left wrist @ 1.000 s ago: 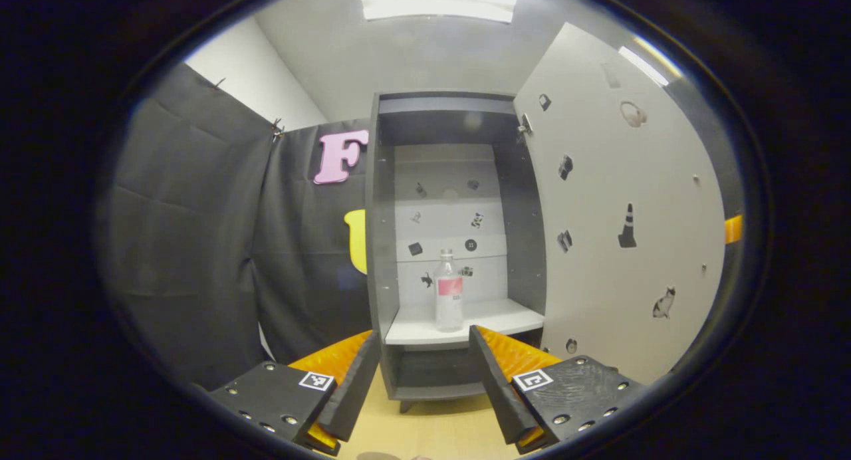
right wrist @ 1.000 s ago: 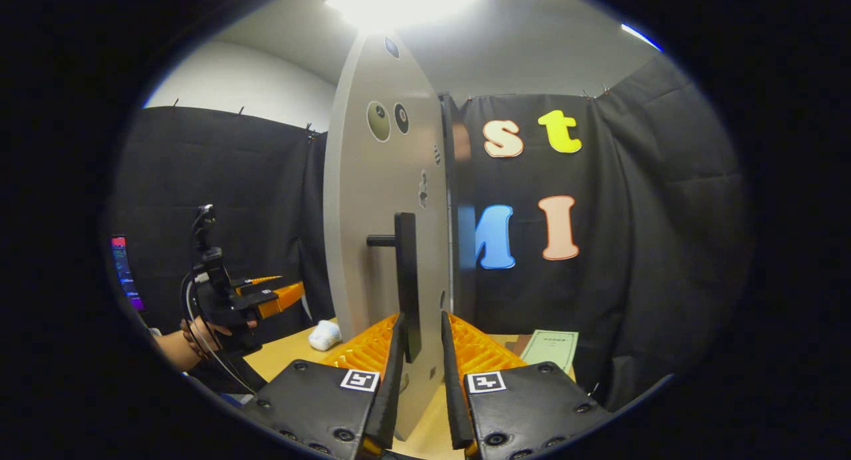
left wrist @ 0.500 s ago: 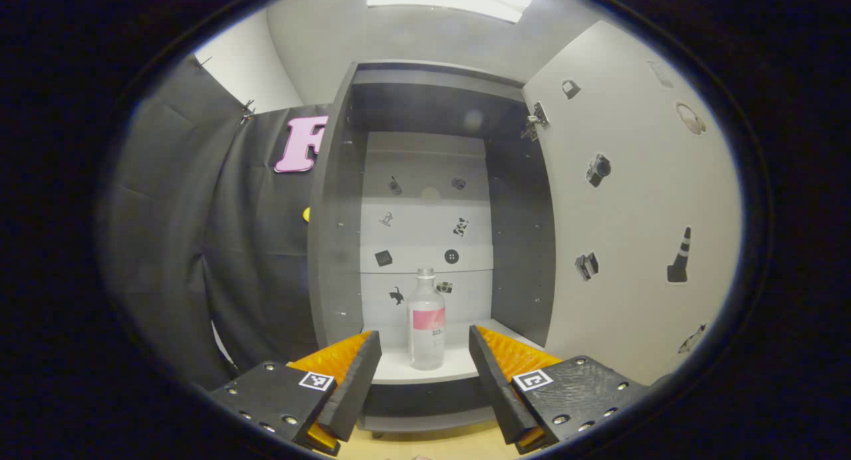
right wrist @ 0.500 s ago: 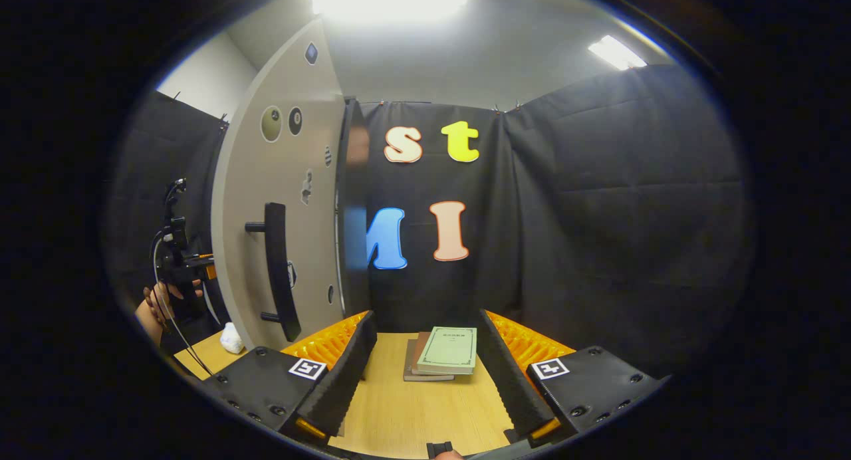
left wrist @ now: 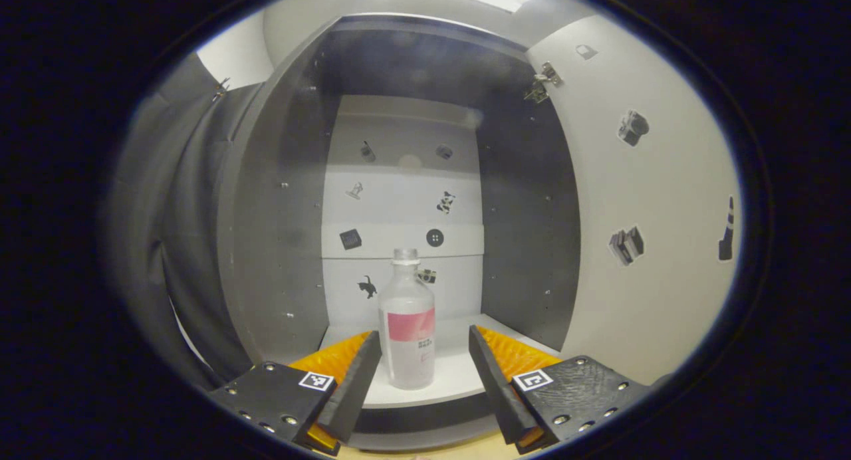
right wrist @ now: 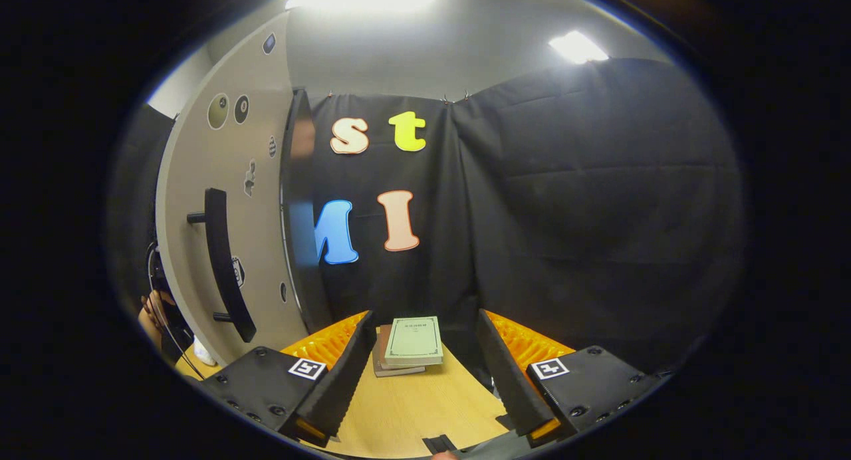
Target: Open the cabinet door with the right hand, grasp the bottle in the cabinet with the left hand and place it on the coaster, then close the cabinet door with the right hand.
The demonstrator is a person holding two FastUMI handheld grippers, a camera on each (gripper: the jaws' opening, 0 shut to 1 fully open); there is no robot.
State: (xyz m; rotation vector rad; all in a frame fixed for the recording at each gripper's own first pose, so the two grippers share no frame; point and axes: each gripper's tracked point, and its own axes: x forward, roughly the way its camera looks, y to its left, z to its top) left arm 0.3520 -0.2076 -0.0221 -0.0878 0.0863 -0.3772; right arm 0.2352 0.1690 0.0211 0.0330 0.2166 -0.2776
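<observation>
A clear bottle (left wrist: pixel 407 327) with a pink label and white cap stands upright on the white shelf (left wrist: pixel 459 380) inside the dark cabinet (left wrist: pixel 266 201). My left gripper (left wrist: pixel 425 373) is open in the left gripper view, its fingers on either side of the bottle's lower part and apart from it. The cabinet door (left wrist: pixel 651 201) stands swung open on the right. In the right gripper view, the door (right wrist: pixel 219 201) with its black bar handle (right wrist: pixel 223 260) is at the left, and my right gripper (right wrist: pixel 422 373) is open over the wooden table, holding nothing.
A small stack of books (right wrist: pixel 409 344) lies on the wooden table (right wrist: pixel 412 413) just beyond the right gripper's fingers. A hand (right wrist: pixel 154 314) with a cable shows at the far left past the door. Small stickers dot the cabinet's back wall and the door.
My left gripper has moved forward toward the cabinet until the bottle stands between its fingers. My right gripper let go of the door handle, opened, and swung right away from the door.
</observation>
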